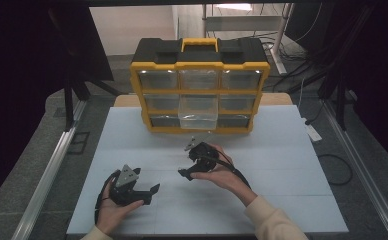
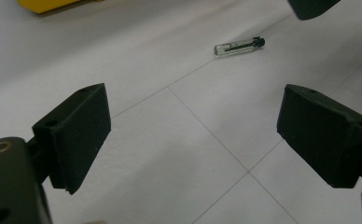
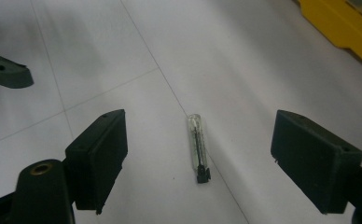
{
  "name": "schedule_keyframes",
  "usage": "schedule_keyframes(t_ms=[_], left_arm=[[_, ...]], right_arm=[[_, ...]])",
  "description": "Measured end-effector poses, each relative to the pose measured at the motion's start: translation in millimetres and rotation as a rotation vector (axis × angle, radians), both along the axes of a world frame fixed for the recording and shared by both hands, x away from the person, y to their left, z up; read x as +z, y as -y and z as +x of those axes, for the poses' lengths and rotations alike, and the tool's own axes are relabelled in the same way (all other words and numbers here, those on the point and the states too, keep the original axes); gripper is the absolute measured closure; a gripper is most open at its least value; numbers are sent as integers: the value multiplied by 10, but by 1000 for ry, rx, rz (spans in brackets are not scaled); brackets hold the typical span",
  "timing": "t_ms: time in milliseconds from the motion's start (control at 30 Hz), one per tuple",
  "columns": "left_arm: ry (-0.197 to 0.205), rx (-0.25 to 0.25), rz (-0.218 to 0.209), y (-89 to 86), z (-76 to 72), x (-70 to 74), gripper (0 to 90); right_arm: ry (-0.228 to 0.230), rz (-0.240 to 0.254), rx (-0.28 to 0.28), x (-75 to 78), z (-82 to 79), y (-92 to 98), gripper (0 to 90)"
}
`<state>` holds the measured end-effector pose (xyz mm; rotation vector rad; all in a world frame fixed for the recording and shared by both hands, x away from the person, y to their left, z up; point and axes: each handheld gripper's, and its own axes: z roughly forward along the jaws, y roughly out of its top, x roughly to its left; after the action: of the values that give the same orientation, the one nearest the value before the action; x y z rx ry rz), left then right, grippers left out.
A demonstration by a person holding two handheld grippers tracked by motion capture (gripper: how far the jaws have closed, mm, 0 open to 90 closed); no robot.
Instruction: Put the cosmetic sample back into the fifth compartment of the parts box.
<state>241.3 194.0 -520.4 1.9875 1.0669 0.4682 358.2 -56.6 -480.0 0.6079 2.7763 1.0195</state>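
Fingers (image 3: 97,156) of the right gripper (image 3: 198,158) stood wide apart, above a small clear vial (image 3: 197,147) with a black cap that lay flat on the white worktop (image 3: 244,60), untouched. Left gripper (image 2: 188,135) was likewise spread and empty; its view caught the vial (image 2: 239,46) farther off, past a seam line. From the high view, left gripper (image 1: 149,192) sat near the front edge, right gripper (image 1: 187,162) mid-worktop. Yellow drawer organizer (image 1: 200,85) stood at the far edge, its middle drawer (image 1: 198,112) pulled out.
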Motion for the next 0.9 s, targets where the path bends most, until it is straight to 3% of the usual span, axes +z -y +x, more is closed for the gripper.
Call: schedule_keyframes(t_ms=[500, 900], left_arm=[[-2, -3, 3, 4, 2, -5, 105], [-3, 1, 7, 3, 4, -9, 103]], right_arm=[[-32, -98, -8, -203, 148, -139, 211], [-39, -129, -2, -306, 178, -194, 249]])
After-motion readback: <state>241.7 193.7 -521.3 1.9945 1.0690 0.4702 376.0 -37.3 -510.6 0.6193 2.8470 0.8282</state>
